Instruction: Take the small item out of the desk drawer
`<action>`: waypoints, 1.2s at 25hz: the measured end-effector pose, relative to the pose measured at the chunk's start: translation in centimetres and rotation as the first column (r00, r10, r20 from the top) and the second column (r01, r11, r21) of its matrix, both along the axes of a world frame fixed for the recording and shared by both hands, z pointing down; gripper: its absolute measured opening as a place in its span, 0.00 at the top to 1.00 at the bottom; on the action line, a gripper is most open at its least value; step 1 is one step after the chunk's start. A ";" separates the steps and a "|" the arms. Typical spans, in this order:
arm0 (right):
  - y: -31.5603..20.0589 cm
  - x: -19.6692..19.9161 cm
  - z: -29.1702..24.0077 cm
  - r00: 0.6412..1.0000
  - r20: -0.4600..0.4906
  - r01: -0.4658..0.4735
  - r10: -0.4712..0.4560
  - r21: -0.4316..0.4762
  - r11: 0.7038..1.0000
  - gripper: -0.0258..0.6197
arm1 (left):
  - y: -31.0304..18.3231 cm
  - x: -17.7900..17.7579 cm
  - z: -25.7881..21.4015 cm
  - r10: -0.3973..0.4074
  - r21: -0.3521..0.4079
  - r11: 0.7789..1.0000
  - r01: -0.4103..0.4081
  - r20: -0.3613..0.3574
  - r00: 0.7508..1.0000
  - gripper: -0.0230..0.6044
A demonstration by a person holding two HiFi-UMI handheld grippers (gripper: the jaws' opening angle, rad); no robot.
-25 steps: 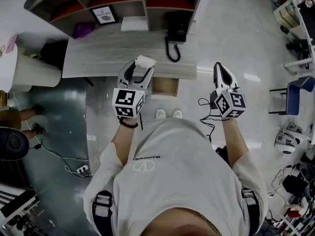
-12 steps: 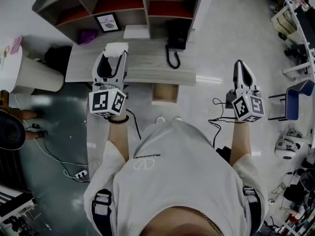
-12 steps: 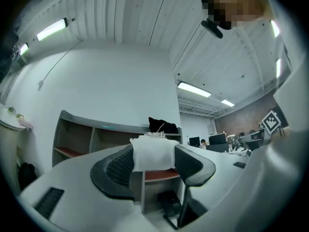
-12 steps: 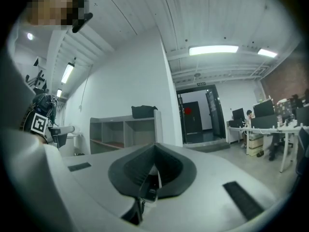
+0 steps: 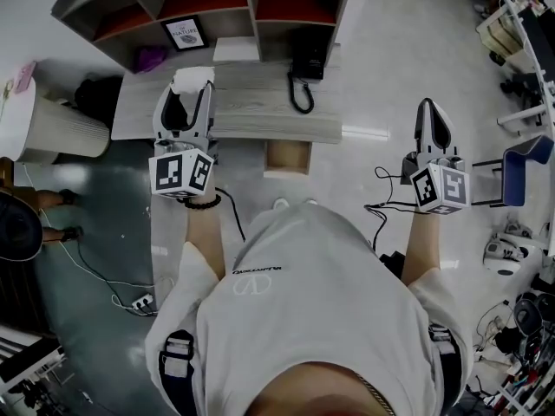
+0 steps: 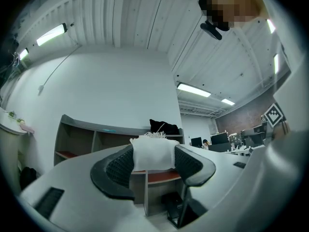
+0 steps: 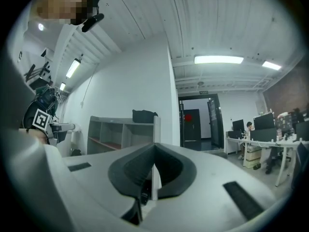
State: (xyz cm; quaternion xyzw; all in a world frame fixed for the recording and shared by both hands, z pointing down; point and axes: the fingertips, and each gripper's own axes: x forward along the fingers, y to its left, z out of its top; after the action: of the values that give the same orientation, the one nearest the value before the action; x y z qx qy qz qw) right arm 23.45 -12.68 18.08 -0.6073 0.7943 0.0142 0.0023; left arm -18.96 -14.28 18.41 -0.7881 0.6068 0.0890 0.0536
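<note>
My left gripper (image 5: 190,89) is shut on a small white cloth-like item (image 5: 192,79), held over the left part of the grey desk top (image 5: 269,111). In the left gripper view the white item (image 6: 153,153) sits pinched between both black pads (image 6: 119,167), with a frayed top edge. The desk drawer (image 5: 287,156) hangs open under the desk's front edge, its inside brown. My right gripper (image 5: 434,116) hovers to the right of the desk over the floor, jaws shut with nothing in them; in the right gripper view its tips (image 7: 154,151) meet.
On the desk stand a black telephone (image 5: 308,59) with coiled cord, a framed sign (image 5: 184,34) and a white paper (image 5: 236,48). A shelf unit (image 5: 217,3) backs the desk. A white bin (image 5: 35,124) is at left, a blue chair (image 5: 520,167) at right.
My left gripper, with the white item in it, has moved from above the drawer leftward and farther back over the desk top. The right gripper has shifted right and farther away.
</note>
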 end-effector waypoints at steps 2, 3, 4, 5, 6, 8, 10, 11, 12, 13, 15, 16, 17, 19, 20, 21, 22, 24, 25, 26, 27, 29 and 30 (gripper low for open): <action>0.1 0.5 -0.1 1.000 0.017 -0.017 0.016 0.010 1.000 0.96 | 0.0 0.1 0.2 -0.001 -0.003 1.000 0.001 -0.001 1.000 0.55; 0.2 0.7 -0.1 0.999 0.025 -0.022 0.022 0.012 1.000 0.96 | 0.0 0.2 0.3 0.000 -0.005 1.000 0.000 0.001 1.000 0.55; 0.2 0.8 0.0 0.999 0.033 -0.026 0.026 0.010 1.000 0.96 | 0.0 0.2 0.5 0.001 -0.007 1.000 -0.001 0.004 1.000 0.55; 0.2 1.0 0.1 0.999 0.042 -0.029 0.029 0.007 1.000 0.96 | 0.0 0.2 0.6 0.002 -0.010 1.000 -0.002 0.007 1.000 0.55; 0.2 1.2 0.2 0.998 0.051 -0.034 0.034 0.003 0.999 0.96 | 0.0 0.2 0.8 0.002 -0.013 1.000 -0.002 0.007 1.000 0.55; 0.3 1.8 0.4 0.997 0.063 -0.048 0.049 -0.004 0.999 0.96 | 0.2 0.1 0.9 0.001 -0.016 1.000 -0.001 0.003 1.000 0.55; 0.5 2.2 0.6 0.996 0.069 -0.059 0.060 -0.009 0.998 0.96 | 0.3 0.1 1.0 0.000 -0.019 1.000 0.000 -0.001 1.000 0.55; 0.5 2.3 0.7 0.996 0.071 -0.061 0.062 -0.011 0.998 0.96 | 0.3 0.1 1.0 0.000 -0.020 1.000 0.000 0.000 1.000 0.55; 0.6 2.3 0.7 0.995 0.072 -0.062 0.063 -0.012 0.998 0.96 | 0.3 0.1 1.0 -0.001 -0.021 1.000 0.001 0.001 1.000 0.55; 0.7 2.3 0.8 0.995 0.073 -0.062 0.063 -0.012 0.998 0.96 | 0.4 0.1 1.1 -0.001 -0.022 1.000 0.001 0.000 1.000 0.55; 0.7 2.4 0.9 0.995 0.074 -0.061 0.062 -0.016 0.998 0.96 | 0.5 0.2 1.2 0.001 -0.024 1.000 -0.001 -0.003 1.000 0.55; 0.7 2.4 1.0 0.995 0.073 -0.060 0.062 -0.019 0.998 0.96 | 0.5 0.3 1.3 0.003 -0.025 1.000 -0.003 -0.004 1.000 0.55; 0.7 2.4 1.1 0.996 0.070 -0.059 0.060 -0.021 0.998 0.96 | 0.5 0.3 1.3 0.004 -0.026 1.000 -0.004 -0.004 1.000 0.55; 0.7 2.3 1.2 0.996 0.061 -0.057 0.058 -0.022 0.998 0.96 | 0.6 0.4 1.4 0.006 -0.026 1.000 -0.006 -0.002 1.000 0.55; 0.7 2.4 1.3 0.997 0.058 -0.057 0.058 -0.024 0.998 0.96 | 0.6 0.4 1.4 0.006 -0.026 1.000 -0.006 -0.002 1.000 0.55; 0.7 2.5 1.4 0.996 0.059 -0.058 0.060 -0.028 0.998 0.96 | 0.6 0.4 1.4 0.006 -0.027 1.000 -0.007 -0.002 1.000 0.55; 0.7 2.6 1.5 0.996 0.065 -0.059 0.061 -0.032 0.998 0.96 | 0.7 0.4 1.5 0.006 -0.029 1.000 -0.006 -0.004 1.000 0.55; 0.8 2.6 1.6 0.995 0.076 -0.059 0.062 -0.039 0.997 0.96 | 0.7 0.3 1.6 0.005 -0.033 0.999 -0.006 -0.005 1.000 0.55; 0.9 2.6 1.7 0.995 0.076 -0.058 0.061 -0.041 0.997 0.96 | 0.8 0.3 1.7 0.005 -0.035 0.999 -0.005 -0.005 1.000 0.55; 0.9 2.6 1.7 0.995 0.074 -0.058 0.061 -0.042 0.997 0.96 | 0.8 0.3 1.7 0.006 -0.036 0.999 -0.006 -0.004 1.000 0.55; 1.0 2.5 1.7 0.996 0.071 -0.057 0.060 -0.042 0.997 0.96 | 0.8 0.3 1.7 0.006 -0.036 0.999 -0.006 -0.005 1.000 0.55; 1.0 2.5 1.6 0.995 0.073 -0.057 0.060 -0.043 0.997 0.96 | 0.8 0.3 1.6 0.007 -0.037 0.999 -0.007 -0.005 1.000 0.55; 1.0 2.5 1.6 0.995 0.079 -0.057 0.061 -0.044 0.997 0.96 | 0.8 0.3 1.6 0.007 -0.038 0.999 -0.008 -0.004 1.000 0.55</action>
State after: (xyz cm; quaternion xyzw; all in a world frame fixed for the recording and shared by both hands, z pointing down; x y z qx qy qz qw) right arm 25.99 -11.72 19.72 -0.6306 0.7754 -0.0267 0.0209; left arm -18.61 -13.45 20.00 -0.7911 0.6055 0.0791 0.0373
